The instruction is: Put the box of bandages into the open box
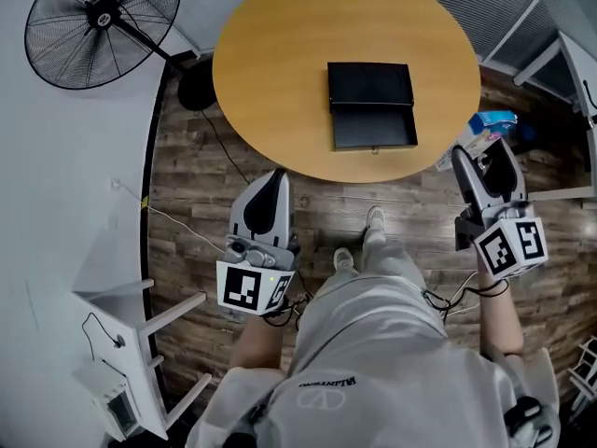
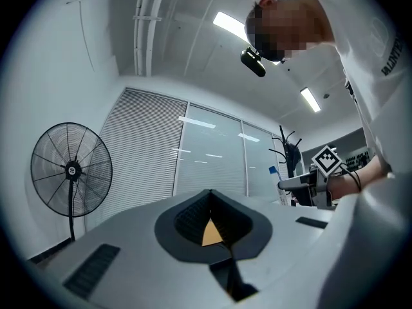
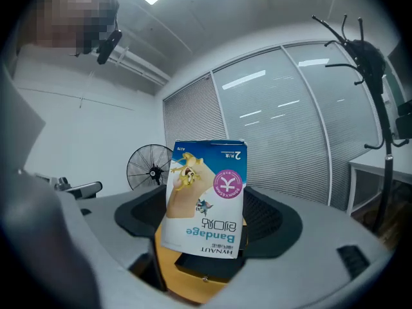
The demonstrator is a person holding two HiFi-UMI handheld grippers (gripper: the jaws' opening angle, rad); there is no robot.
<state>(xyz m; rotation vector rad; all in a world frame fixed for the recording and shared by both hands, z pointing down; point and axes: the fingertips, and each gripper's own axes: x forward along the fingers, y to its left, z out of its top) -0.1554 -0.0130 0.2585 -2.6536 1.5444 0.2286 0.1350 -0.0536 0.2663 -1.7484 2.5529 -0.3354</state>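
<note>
Right gripper [image 1: 485,161] pinches the blue-and-white cardboard box of bandages [image 3: 206,198], short of the round wooden table [image 1: 280,63]. Left gripper [image 1: 272,183] is pressed together, empty. Best to carry the bandages over the black open box [image 1: 373,127], lower them level, then release.

Round wooden tabletop [image 1: 270,82] on a dark wood-plank floor [image 1: 187,194]. Black standing fan [image 1: 103,15] just beside it, against a white wall [image 1: 56,157]. White shelf unit [image 1: 126,329] lower left. Slatted blinds [image 2: 145,153] next to glass partition panels [image 2: 209,159]. Strip ceiling lights [image 2: 230,26] on. Black coat rack [image 3: 373,69] by the glass.
</note>
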